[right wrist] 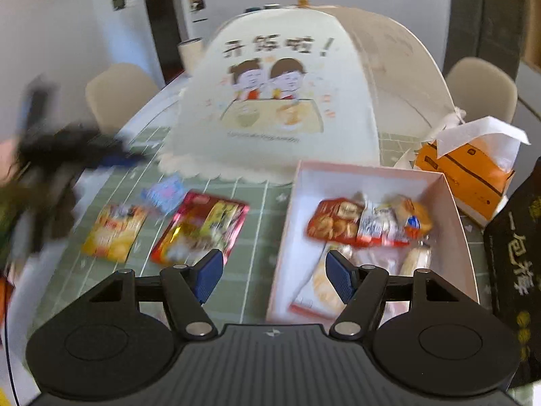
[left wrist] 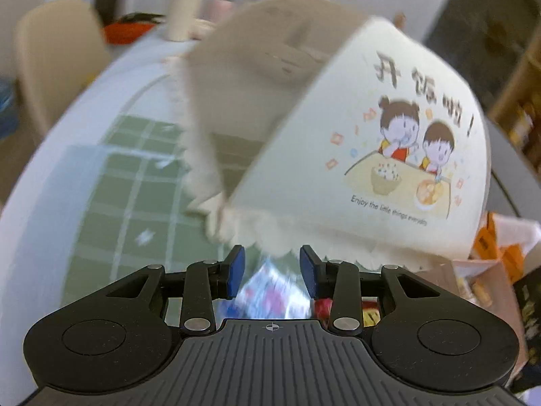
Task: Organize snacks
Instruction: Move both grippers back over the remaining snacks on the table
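Note:
My left gripper (left wrist: 272, 267) is open and empty, just above a small blue and pink snack packet (left wrist: 267, 291); both show blurred in the right wrist view, the gripper (right wrist: 111, 159) and the packet (right wrist: 165, 193). My right gripper (right wrist: 274, 270) is open and empty, over the left wall of a pink box (right wrist: 290, 209) that holds several snack packs (right wrist: 368, 223). A red snack pack (right wrist: 199, 230) and a yellow snack pack (right wrist: 115, 230) lie on the green checked tablecloth (right wrist: 257, 203) left of the box.
A cream food cover (right wrist: 270, 101) with a cartoon print stands behind the snacks, close in front of the left gripper (left wrist: 372, 128). An orange tissue box (right wrist: 470, 176) and a black bag (right wrist: 517, 253) are at the right. Beige chairs (right wrist: 118, 94) stand around the table.

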The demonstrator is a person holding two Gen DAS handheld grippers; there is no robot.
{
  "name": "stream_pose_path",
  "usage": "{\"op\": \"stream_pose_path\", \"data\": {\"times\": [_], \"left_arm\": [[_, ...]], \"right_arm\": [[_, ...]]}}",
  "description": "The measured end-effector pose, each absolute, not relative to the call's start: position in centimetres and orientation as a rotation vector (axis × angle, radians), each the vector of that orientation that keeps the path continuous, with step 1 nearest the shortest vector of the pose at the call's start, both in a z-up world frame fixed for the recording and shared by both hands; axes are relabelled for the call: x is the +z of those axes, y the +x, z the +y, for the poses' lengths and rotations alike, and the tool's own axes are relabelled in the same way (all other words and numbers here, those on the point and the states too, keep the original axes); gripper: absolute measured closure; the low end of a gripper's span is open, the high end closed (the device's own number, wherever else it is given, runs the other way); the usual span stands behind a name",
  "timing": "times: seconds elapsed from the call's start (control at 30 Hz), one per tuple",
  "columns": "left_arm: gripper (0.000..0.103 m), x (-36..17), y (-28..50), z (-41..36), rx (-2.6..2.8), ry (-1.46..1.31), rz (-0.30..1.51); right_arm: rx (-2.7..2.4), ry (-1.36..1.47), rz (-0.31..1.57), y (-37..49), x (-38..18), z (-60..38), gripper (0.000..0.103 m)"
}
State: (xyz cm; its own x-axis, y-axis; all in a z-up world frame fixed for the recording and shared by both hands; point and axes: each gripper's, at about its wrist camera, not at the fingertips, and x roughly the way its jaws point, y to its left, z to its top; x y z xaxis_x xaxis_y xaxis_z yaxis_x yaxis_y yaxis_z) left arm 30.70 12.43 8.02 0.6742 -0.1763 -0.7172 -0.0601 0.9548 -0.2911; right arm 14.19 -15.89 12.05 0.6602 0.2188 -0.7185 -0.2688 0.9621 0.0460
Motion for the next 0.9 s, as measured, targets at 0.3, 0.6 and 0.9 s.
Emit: {"op": "stream_pose_path", "data": {"times": [0.3,0.6,0.9], "left_arm": [[0.064,3.5,30.5,10.9,-0.182,-0.149,0.925],[0.065,3.7,22.1,10.0,-0.35,0.024,0.904],[0.076,3.4,16.2,10.6,-0.416,0.031,0.973]], "right_arm": [[0.261,-0.177,0.868,10.0,10.4,-16.2,0.035],[0.454,-0.196,0.954,11.7,6.5,-10.4,0.034],[0.487,-0.241,1.013,13.9,3.4,-6.1,0.044]]}}
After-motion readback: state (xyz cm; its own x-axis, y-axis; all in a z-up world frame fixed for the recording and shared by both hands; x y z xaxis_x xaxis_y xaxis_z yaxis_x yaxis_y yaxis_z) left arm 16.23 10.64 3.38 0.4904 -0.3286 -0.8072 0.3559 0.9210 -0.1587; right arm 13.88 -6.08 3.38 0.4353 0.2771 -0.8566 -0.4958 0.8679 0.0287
